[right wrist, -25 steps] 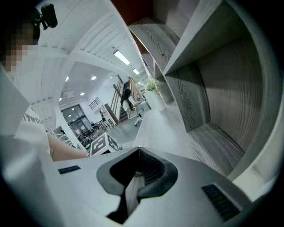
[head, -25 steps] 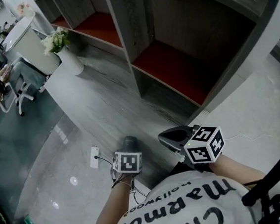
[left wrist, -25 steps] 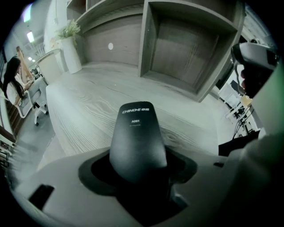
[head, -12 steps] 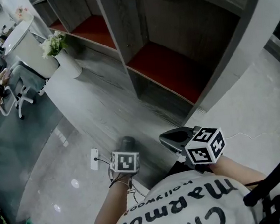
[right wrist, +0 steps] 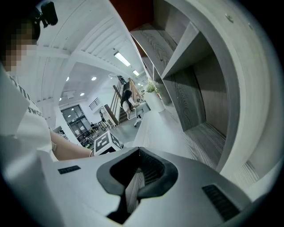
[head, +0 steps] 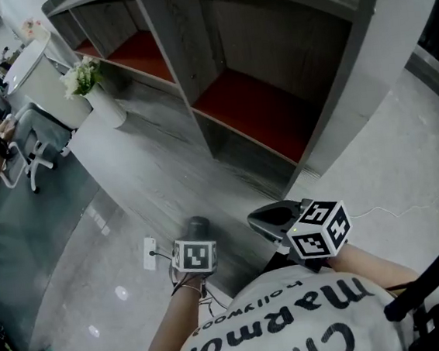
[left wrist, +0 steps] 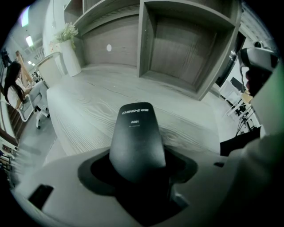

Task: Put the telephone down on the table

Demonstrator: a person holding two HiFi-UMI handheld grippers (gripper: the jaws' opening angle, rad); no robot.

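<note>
The telephone [left wrist: 136, 142] is a black handset with small white print near its end. It sticks out between the jaws of my left gripper [left wrist: 137, 170], which is shut on it and points steeply down over the grey wood-grain table [left wrist: 88, 111]. In the head view the handset's top [head: 199, 226] shows just beyond the left gripper's marker cube [head: 195, 256]. My right gripper [head: 269, 217] hovers beside it to the right, above the table's near edge. In its own view the right gripper [right wrist: 139, 153] has its ribbed jaws together with nothing between them.
A grey shelf unit with red compartment floors [head: 260, 112] stands on the far side of the table. A white vase of flowers [head: 89, 83] sits at the far left. A white socket block with a cable [head: 149, 252] lies left of the left gripper. Office chairs [head: 29, 144] stand beyond.
The head view has drifted, so the shelf unit sits a little further left in the picture. Both grippers and the handset have kept their places.
</note>
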